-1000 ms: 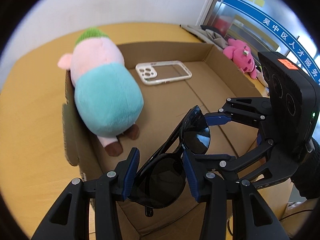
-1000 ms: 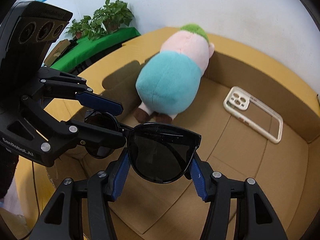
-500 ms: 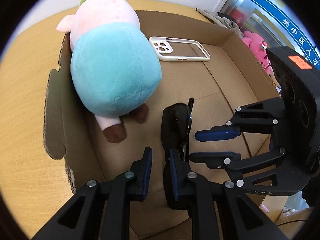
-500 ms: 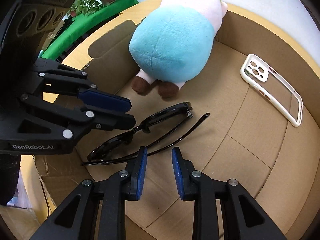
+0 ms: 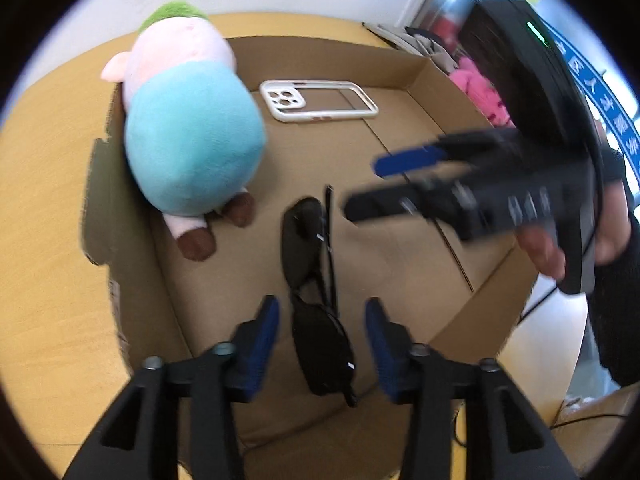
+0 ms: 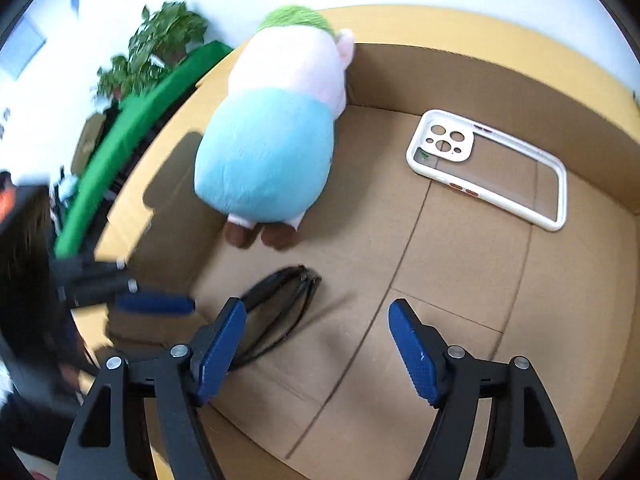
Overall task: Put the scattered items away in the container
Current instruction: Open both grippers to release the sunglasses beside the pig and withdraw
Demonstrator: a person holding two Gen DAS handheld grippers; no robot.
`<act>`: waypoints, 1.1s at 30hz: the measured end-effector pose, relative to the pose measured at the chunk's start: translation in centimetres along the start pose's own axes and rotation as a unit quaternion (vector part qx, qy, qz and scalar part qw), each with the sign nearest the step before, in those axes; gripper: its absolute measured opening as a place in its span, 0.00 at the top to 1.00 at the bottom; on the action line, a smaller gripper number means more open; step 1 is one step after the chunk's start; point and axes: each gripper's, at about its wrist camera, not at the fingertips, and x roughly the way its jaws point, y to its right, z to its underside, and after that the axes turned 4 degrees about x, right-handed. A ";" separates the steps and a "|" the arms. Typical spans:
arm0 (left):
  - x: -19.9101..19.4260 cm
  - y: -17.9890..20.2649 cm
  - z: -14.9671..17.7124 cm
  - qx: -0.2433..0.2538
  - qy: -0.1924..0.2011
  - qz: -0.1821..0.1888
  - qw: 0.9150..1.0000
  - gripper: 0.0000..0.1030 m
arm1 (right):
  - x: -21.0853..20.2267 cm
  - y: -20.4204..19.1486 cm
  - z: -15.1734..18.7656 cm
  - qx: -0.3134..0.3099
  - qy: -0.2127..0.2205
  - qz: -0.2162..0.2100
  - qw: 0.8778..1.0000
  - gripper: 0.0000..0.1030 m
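Observation:
Black sunglasses (image 5: 316,300) lie folded on the floor of the cardboard box (image 5: 400,64), near its front wall. My left gripper (image 5: 321,312) hovers over them; its jaws are opening and the pads stand clear of the frame on either side. My right gripper (image 6: 318,312) is also opening, with nothing between its fingers, and the sunglasses (image 6: 280,300) lie just left of its left finger. In the left wrist view the right gripper (image 5: 368,184) is blurred at the right. A plush pig (image 5: 192,148) and a white phone case (image 5: 320,100) lie in the box.
The box (image 6: 480,76) stands on a yellow wooden table (image 5: 48,240). A pink plush toy (image 5: 480,92) lies outside the box at the right. Potted plants (image 6: 160,40) and a green board stand beyond the table at the left. A hand (image 5: 552,248) holds the right gripper.
Both grippers held the sunglasses above the box; now the glasses lie folded on the box floor. Both grippers let go, narrowed, then spread again. The right gripper has swung off to the right.

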 end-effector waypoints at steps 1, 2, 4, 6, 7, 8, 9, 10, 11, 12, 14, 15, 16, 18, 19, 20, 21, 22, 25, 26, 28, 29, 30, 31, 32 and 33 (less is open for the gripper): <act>0.4 0.5 0.0 0.005 -0.007 -0.007 1.000 0.55 | 0.4 -0.3 -0.2 0.000 -0.005 -0.004 1.000 0.24; 0.9 0.8 0.1 0.009 -0.016 -0.015 1.000 0.55 | 0.9 -0.8 -0.2 -0.003 -0.011 -0.005 1.000 0.24; 1.6 1.0 0.3 0.009 -0.032 -0.026 0.999 0.64 | 1.9 -2.2 0.5 -0.012 -0.021 -0.003 1.000 0.27; 2.0 0.8 0.5 0.004 -0.042 -0.034 0.999 0.76 | 2.9 -3.0 0.7 -0.014 -0.031 -0.005 0.999 0.39; 2.1 0.6 0.6 0.000 -0.045 -0.037 0.998 0.79 | 3.4 -3.3 0.7 -0.014 -0.033 -0.005 0.999 0.42; 2.0 0.4 0.7 -0.003 -0.045 -0.042 0.998 0.80 | 3.8 -3.7 0.8 -0.014 -0.033 -0.004 0.999 0.42; 1.8 0.3 0.9 -0.006 -0.044 -0.048 0.998 0.82 | 4.1 -3.8 0.7 -0.012 -0.031 -0.004 0.999 0.45; 1.7 0.1 1.0 -0.008 -0.043 -0.054 0.998 0.83 | 4.4 -3.9 0.5 -0.011 -0.030 -0.005 0.999 0.45; 1.5 -0.1 1.1 -0.012 -0.043 -0.058 0.997 0.84 | 4.5 -4.2 0.5 -0.011 -0.028 -0.007 1.000 0.47; 1.4 -0.2 1.1 -0.016 -0.042 -0.059 0.997 0.85 | 4.6 -4.4 0.4 -0.011 -0.026 -0.007 1.000 0.48; 0.9 -0.3 1.4 -0.023 -0.039 -0.059 0.997 0.86 | 4.7 -4.9 0.4 -0.011 -0.024 -0.009 1.000 0.49; 0.7 -0.3 1.5 -0.024 -0.037 -0.062 0.997 0.87 | 4.7 -5.1 0.5 -0.012 -0.023 -0.011 1.000 0.50; 0.5 -0.2 1.6 -0.024 -0.036 -0.066 0.997 0.88 | 4.8 -5.4 0.5 -0.013 -0.023 -0.013 1.000 0.50; 0.1 -0.2 2.0 -0.025 -0.036 -0.074 0.996 0.88 | 5.0 -5.6 0.3 -0.012 -0.022 -0.018 1.000 0.50; 0.0 -0.3 2.2 -0.027 -0.037 -0.077 0.996 0.88 | 5.2 -5.8 0.3 -0.011 -0.022 -0.020 0.999 0.50; -0.2 -0.5 2.4 -0.029 -0.038 -0.079 0.996 0.88 | 5.3 -6.0 0.2 -0.009 -0.022 -0.021 0.999 0.50; -0.3 -0.5 2.6 -0.030 -0.039 -0.080 0.996 0.89 | 5.5 -6.2 0.2 -0.008 -0.022 -0.023 0.999 0.50; -0.3 -0.5 2.6 -0.030 -0.040 -0.082 0.995 0.89 | 5.6 -6.4 0.2 -0.007 -0.023 -0.025 0.999 0.50; -0.2 -0.1 2.7 -0.027 -0.045 -0.089 0.995 0.88 | 5.8 -6.6 0.3 -0.004 -0.024 -0.027 0.999 0.50; -0.1 0.0 2.7 -0.028 -0.045 -0.089 0.995 0.88 | 5.8 -6.7 0.4 -0.004 -0.023 -0.026 0.999 0.50; -0.2 0.0 2.8 -0.034 -0.041 -0.086 0.995 0.86 | 5.7 -6.6 0.5 -0.003 -0.022 -0.024 0.999 0.49; -0.3 0.0 2.9 -0.038 -0.037 -0.080 0.995 0.86 | 5.6 -6.4 0.6 -0.002 -0.020 -0.023 1.000 0.48; -0.6 0.0 2.9 -0.042 -0.033 -0.075 0.996 0.86 | 5.4 -6.2 0.7 -0.001 -0.018 -0.020 1.000 0.47; -0.8 0.1 3.0 -0.043 -0.026 -0.074 0.996 0.83 | 4.9 -5.9 0.9 0.001 -0.011 -0.014 1.000 0.45; -1.2 0.2 3.0 -0.044 -0.019 -0.076 0.996 0.81 | 4.3 -5.6 1.1 0.003 -0.002 -0.009 1.000 0.40; -1.5 0.5 3.1 -0.044 -0.012 -0.081 0.996 0.77 | 3.5 -5.4 1.4 0.004 0.010 -0.008 1.000 0.30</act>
